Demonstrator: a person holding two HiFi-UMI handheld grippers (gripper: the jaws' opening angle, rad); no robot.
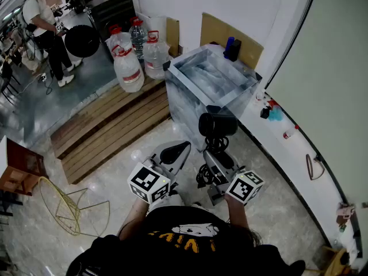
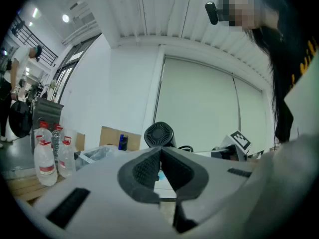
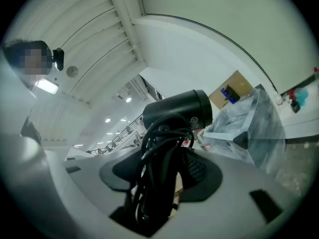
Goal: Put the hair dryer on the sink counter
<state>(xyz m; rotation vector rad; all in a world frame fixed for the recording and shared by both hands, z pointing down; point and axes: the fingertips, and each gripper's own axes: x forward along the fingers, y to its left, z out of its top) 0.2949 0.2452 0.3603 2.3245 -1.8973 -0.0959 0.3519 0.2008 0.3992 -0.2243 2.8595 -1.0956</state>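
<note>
Writing, hair dryer: small round marks on the barrel of the hair dryer, too small to read
Writing, jugs: red-and-white labels on the red-capped water jugs, print not legible
Writing, shirt: yellow and white print on the person's black shirt, seen upside down, unreadable
Markers: black-and-white square patterns on the left marker cube and right marker cube, no letters
Right gripper: fingers closed on the hair dryer's handle and the black cord bundled round it
Left gripper: fingers pressed together, nothing between them
Pose: both grippers held out in front of the chest, side by side, pointing forward and tilted up; the left one sits just beside the right
Hair dryer position: up in the air, barrel uppermost, above the floor and just in front of the plastic-wrapped sink unit, not resting on it
Jugs position: on a wooden platform left of the sink unit
</note>
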